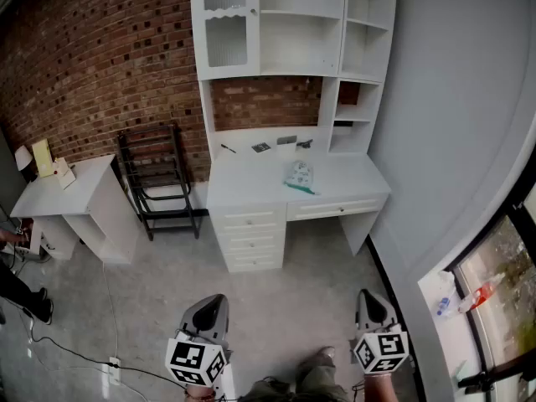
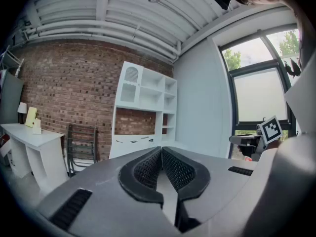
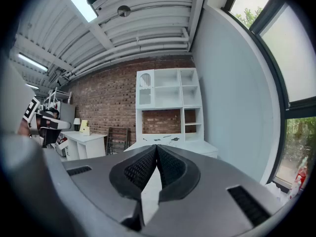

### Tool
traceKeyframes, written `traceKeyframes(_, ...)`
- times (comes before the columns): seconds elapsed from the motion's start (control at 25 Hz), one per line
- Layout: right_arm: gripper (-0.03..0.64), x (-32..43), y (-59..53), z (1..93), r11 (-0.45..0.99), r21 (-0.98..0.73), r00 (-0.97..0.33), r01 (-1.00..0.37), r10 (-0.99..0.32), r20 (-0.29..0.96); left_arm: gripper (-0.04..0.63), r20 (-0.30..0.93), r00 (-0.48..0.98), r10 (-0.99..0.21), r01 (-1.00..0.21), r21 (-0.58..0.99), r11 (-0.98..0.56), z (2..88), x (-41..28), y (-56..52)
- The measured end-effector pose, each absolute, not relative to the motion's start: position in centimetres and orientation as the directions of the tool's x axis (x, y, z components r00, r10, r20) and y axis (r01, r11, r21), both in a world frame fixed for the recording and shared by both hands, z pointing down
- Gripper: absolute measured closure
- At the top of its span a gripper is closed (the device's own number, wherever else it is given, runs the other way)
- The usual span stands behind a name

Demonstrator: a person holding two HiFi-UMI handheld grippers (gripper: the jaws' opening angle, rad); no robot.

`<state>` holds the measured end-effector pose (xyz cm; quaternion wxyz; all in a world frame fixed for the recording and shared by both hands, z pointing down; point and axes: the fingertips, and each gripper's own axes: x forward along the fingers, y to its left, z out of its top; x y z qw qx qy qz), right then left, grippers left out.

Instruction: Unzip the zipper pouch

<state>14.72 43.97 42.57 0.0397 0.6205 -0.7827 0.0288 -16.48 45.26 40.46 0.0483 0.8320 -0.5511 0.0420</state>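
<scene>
The left gripper is pointing almost level, and its jaws are pressing together along their ribbed pads with nothing between them. The right gripper is doing the same beside it: jaws fully closed and empty. Both are hanging over the grey floor, well apart from each other, with the person's shoe showing between and behind them.

The pouch is lying flat on the white desk, well ahead of both grippers and far out of their reach. It is sitting ahead and to the right of the left gripper, and ahead and to the left of the right gripper, so it falls roughly between their two lines. It looks pale and see-through, and a teal strip is running along the edge nearer the grippers.

Beyond the pouch, a few small dark items are lying at the back of the desk, under the white shelves that are rising against the brick wall. Ahead and to the left of the left gripper, a black rack is leaning at the wall, and a white side table is standing further left.

In the gripper views the pouch is too small to make out.
</scene>
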Motion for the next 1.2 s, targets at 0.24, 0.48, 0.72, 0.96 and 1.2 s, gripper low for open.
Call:
traceKeyframes(0.24, 0.614, 13.9, 44.3, 42.8, 0.225, 0.013, -0.223, -0.974, -0.969, 0.105, 0.592, 0.105, 0.413, -0.905, -0.91, 0.023, -0.413, 40.1, -16.9, 45.7)
traceKeyframes(0.48, 0.615, 13.5, 44.1, 42.6, 0.215, -0.016, -0.215, -0.977, -0.973, 0.088, 0.592, 0.11, 0.404, -0.908, -0.915, 0.041, -0.402, 40.7, -18.0, 45.9)
traceKeyframes(0.72, 0.614, 13.5, 44.0, 43.1, 0.202, -0.06, -0.207, -0.978, -0.974, 0.088, 0.592, 0.105, 0.397, -0.912, -0.918, 0.055, -0.393, 41.1, -18.5, 45.8)
traceKeyframes(0.96, 0.521, 12.9, 43.7, 43.1, 0.224, -0.04, -0.226, -0.974, -0.971, 0.076, 0.521, 0.075, 0.44, -0.895, -0.898, 0.033, -0.438, 40.7, -17.6, 45.7)
traceKeyframes(1.2, 0.352, 12.1, 43.7, 42.6, 0.262, -0.009, -0.262, -0.965, -0.963, 0.055, 0.318, 0.058, 0.468, -0.882, -0.882, -0.018, -0.47, 40.0, -17.0, 45.9)
